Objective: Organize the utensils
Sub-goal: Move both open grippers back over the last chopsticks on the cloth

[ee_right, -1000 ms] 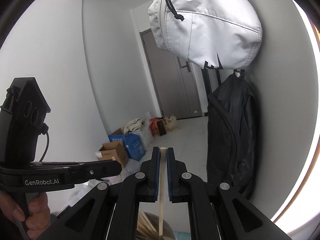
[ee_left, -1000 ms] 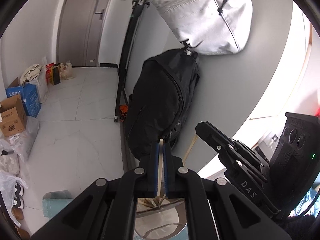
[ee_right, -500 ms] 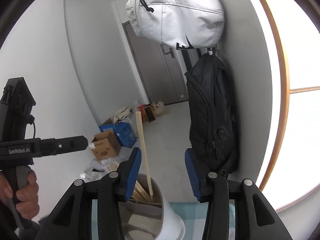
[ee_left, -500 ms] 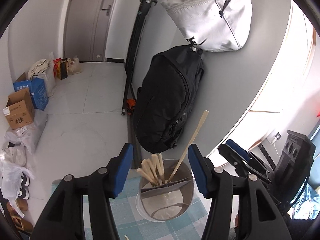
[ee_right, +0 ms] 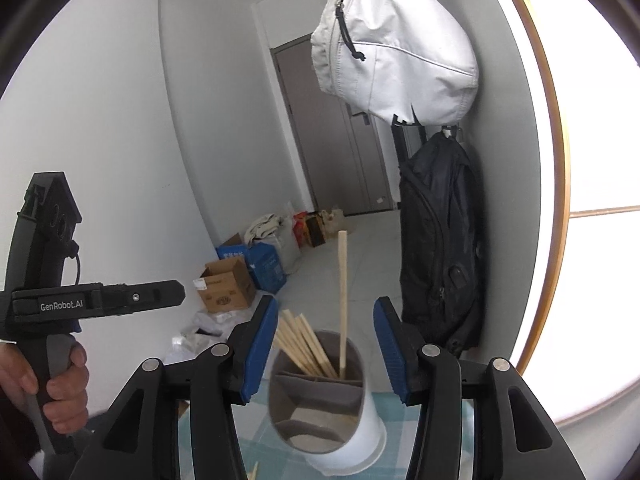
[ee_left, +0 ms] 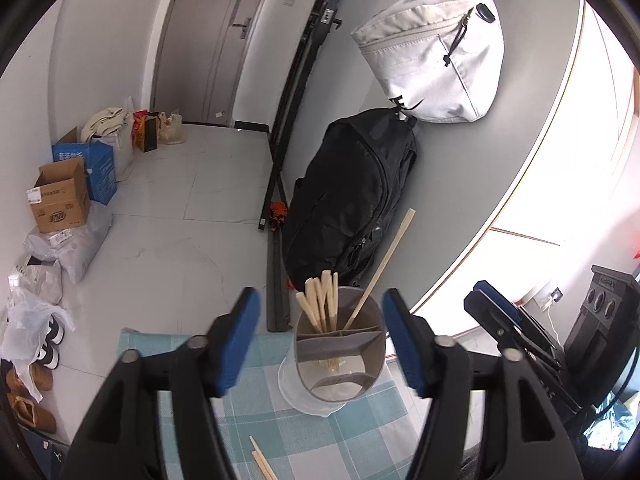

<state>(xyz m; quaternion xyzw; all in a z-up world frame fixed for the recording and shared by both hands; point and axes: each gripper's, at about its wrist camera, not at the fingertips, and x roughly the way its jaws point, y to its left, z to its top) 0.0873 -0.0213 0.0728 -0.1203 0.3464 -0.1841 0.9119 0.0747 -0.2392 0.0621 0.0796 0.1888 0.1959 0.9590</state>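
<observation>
A white cup-shaped holder [ee_left: 340, 384] with grey dividers stands on the blue checked cloth [ee_left: 360, 440]. A bundle of wooden chopsticks [ee_left: 320, 304] sits in one compartment, and a single chopstick [ee_left: 384, 260] leans out to the right. My left gripper [ee_left: 320, 320] hovers just short of the holder, its jaws opening, with nothing pressed between the blue pads [ee_left: 240, 340]. My right gripper [ee_right: 326, 320] faces the same holder [ee_right: 328, 412], jaws also opening and empty. The single chopstick [ee_right: 343, 300] stands nearly upright beside the bundle [ee_right: 304, 344]. Two loose chopsticks [ee_left: 260, 458] lie on the cloth.
A black backpack [ee_left: 352, 200] leans on the wall beyond the table, with a white bag [ee_left: 436, 60] hanging above it. Cardboard boxes [ee_left: 60, 200], bags and shoes line the floor at left. A hand [ee_right: 60, 376] holds the left gripper [ee_right: 100, 304]. The right gripper [ee_left: 508, 332] shows at right.
Each gripper was shut on a chopstick a second ago. Both have opened and let go, the chopsticks now stand in the holder, and both grippers have drawn back from it.
</observation>
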